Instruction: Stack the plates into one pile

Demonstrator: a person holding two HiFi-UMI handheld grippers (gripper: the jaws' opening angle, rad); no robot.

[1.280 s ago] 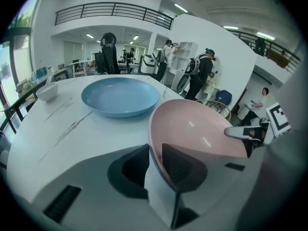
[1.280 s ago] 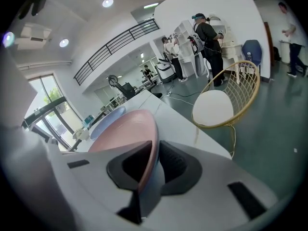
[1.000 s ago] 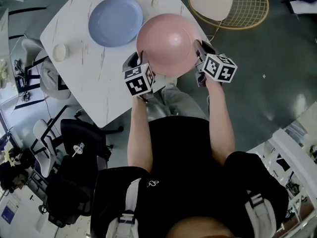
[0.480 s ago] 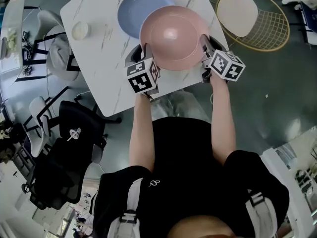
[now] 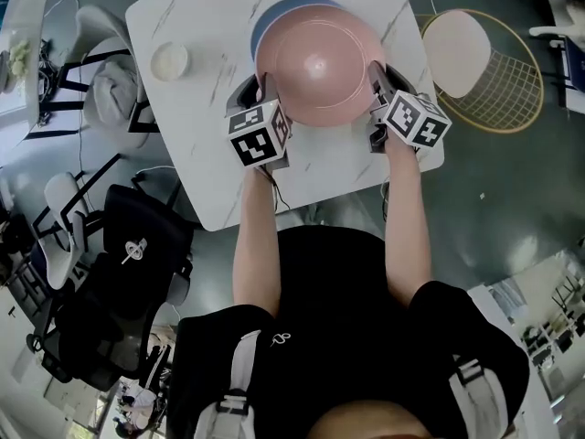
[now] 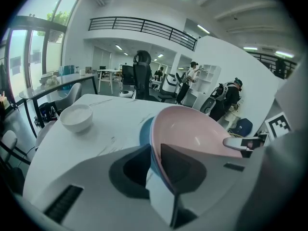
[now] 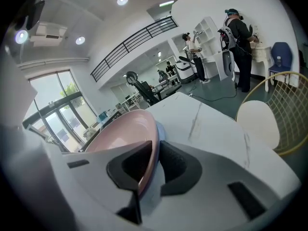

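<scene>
A pink plate (image 5: 320, 62) hangs just above a blue plate (image 5: 271, 15) on the white marble table (image 5: 206, 26). It covers most of the blue plate, leaving only a far-left sliver showing. My left gripper (image 5: 266, 90) grips the pink plate's near-left rim; its jaws have just been closing with that rim between them. My right gripper (image 5: 377, 79) is shut on the near-right rim. In the left gripper view the pink plate (image 6: 192, 134) runs between the jaws of the left gripper (image 6: 154, 153), with the blue plate (image 6: 144, 131) behind. In the right gripper view the pink plate (image 7: 125, 129) sits in the right gripper (image 7: 155, 160).
A small white bowl (image 5: 170, 60) stands on the table's left part. A gold wire chair (image 5: 484, 53) with a pale seat is off the table's right side. A black office chair (image 5: 137, 245) stands at the near left. People stand by white shelves (image 7: 211, 37) in the distance.
Both grippers have carried the pink plate away from me across the table. It has gone from the near edge to above the blue plate, hiding most of it.
</scene>
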